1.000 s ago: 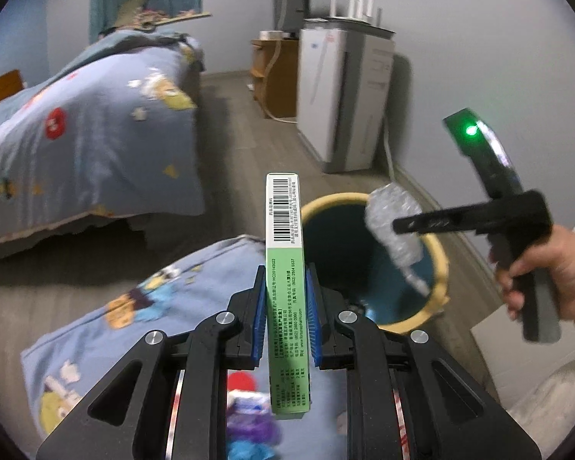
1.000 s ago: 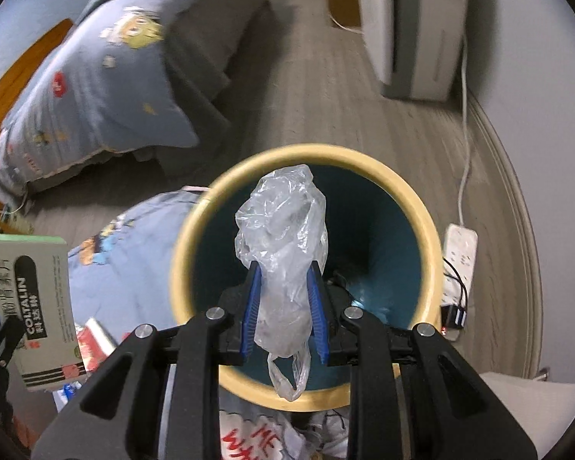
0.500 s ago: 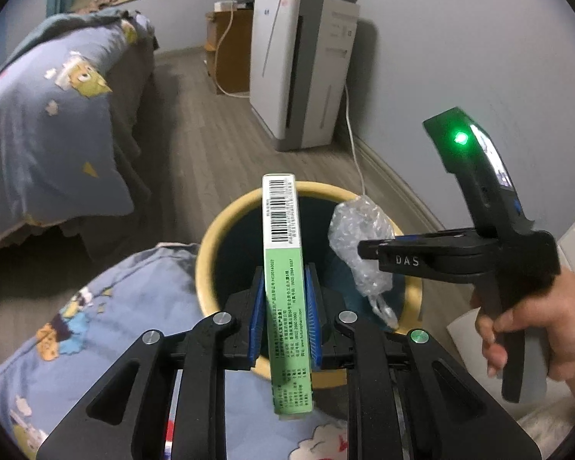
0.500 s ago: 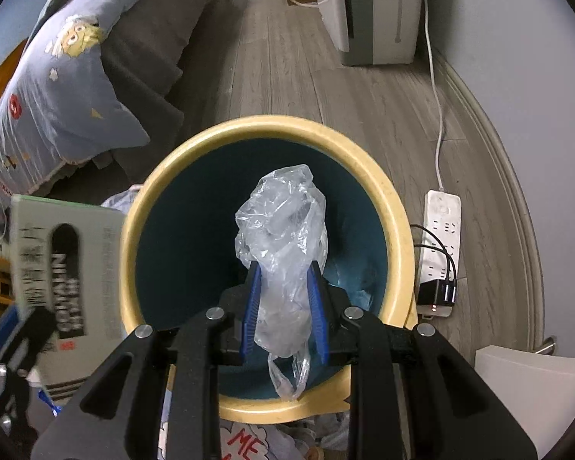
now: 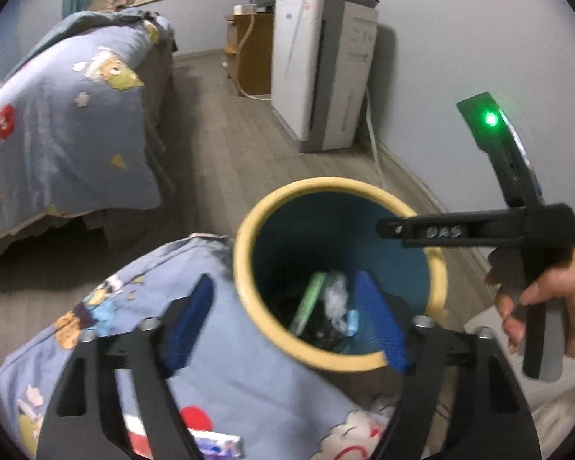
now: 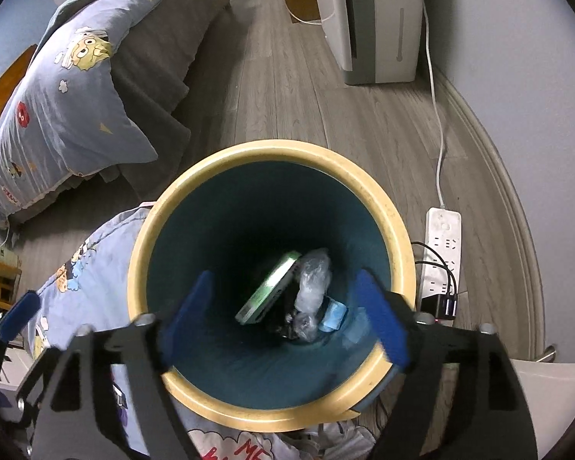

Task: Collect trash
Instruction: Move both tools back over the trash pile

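Observation:
A round bin with a yellow rim (image 6: 180, 199) and teal inside stands on the floor; it also shows in the left wrist view (image 5: 245, 230). At its bottom lie a green box (image 6: 268, 287), a crumpled clear plastic bag (image 6: 312, 280) and a small blue item. The green box (image 5: 308, 299) and the bag (image 5: 335, 295) show in the left wrist view too. My left gripper (image 5: 287, 322) is open and empty over the bin's near rim. My right gripper (image 6: 291, 318) is open and empty above the bin mouth; it shows in the left wrist view (image 5: 387, 228) over the bin.
A bed with a blue cartoon quilt (image 5: 57, 115) stands at the left. A blue cartoon pillow (image 5: 134, 306) lies against the bin. A white air purifier (image 5: 322, 76) stands by the wall. A power strip (image 6: 442, 245) with plugs lies right of the bin.
Both grippers opened. The green box dropped from my left gripper and the plastic bag from my right gripper; both now lie at the bottom of the bin.

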### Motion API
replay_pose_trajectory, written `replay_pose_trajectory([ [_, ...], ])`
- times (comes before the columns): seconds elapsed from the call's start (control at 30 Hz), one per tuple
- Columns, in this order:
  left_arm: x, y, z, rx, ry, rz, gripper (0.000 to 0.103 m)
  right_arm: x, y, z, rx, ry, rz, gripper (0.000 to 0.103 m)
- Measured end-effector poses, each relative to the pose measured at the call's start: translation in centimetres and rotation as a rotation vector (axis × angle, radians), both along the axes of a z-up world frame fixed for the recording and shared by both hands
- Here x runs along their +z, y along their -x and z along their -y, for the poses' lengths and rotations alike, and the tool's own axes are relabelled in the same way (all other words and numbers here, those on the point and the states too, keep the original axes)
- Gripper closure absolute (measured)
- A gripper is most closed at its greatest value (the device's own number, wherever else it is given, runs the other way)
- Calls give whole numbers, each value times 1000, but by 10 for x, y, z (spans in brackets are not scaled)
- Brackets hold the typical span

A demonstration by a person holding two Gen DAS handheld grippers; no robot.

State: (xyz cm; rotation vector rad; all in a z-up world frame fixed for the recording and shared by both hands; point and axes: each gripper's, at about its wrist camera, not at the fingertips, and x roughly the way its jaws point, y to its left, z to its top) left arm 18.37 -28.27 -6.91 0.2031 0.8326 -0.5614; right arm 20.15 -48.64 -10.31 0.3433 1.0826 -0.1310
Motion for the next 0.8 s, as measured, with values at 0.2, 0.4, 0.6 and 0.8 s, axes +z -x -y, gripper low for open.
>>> replay_pose_trajectory([
  [0.2,10,9,-39,91,-29,32,9,10,1,-13,27,17,16,6],
  [0.4,30,22,-87,198,-62,68,9,25,3,-31,65,34,40,6],
  [0.6,48,38,-131,289,-76,85,8,43,9,-60,129,55,60,6],
  [0.8,68,64,-168,352,-77,111,8,62,24,-94,189,20,92,6],
])
